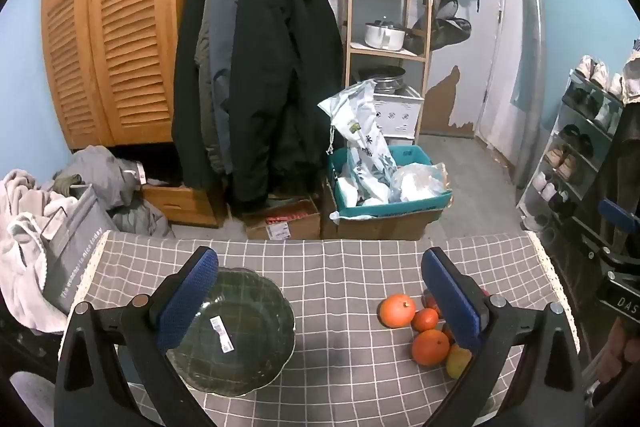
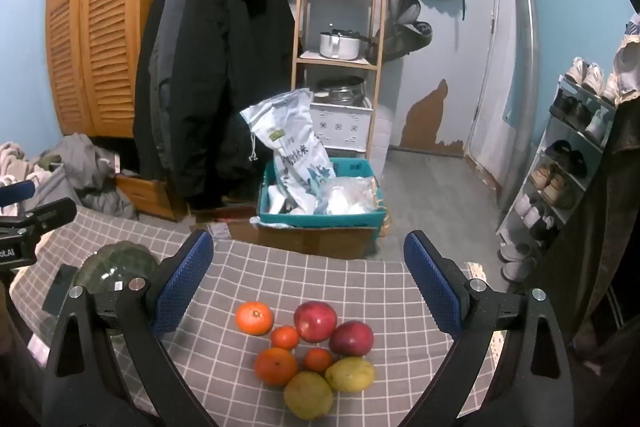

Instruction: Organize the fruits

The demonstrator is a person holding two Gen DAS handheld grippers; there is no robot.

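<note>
Several fruits lie in a cluster on the grey checked tablecloth [image 2: 360, 291]: oranges [image 2: 254, 318], two red apples [image 2: 315, 320] and two yellow-green lemons [image 2: 308, 394]. My right gripper [image 2: 308, 275] hovers open above and behind them, nothing between its fingers. A clear scalloped glass bowl [image 1: 236, 331] stands on the cloth at the left, partly behind the left finger of my left gripper [image 1: 320, 283], which is open and empty. In the left wrist view the oranges [image 1: 397, 310] sit beside the right finger, which hides some fruit. The bowl [image 2: 116, 263] also shows at the left of the right wrist view.
Beyond the table's far edge stand a teal crate [image 1: 388, 203] on cardboard boxes, hanging dark coats [image 1: 260, 67], a wooden shelf [image 1: 388, 47] and a louvred wardrobe [image 1: 108, 27]. A shoe rack [image 2: 568, 163] is at the right; laundry [image 1: 24, 227] lies left.
</note>
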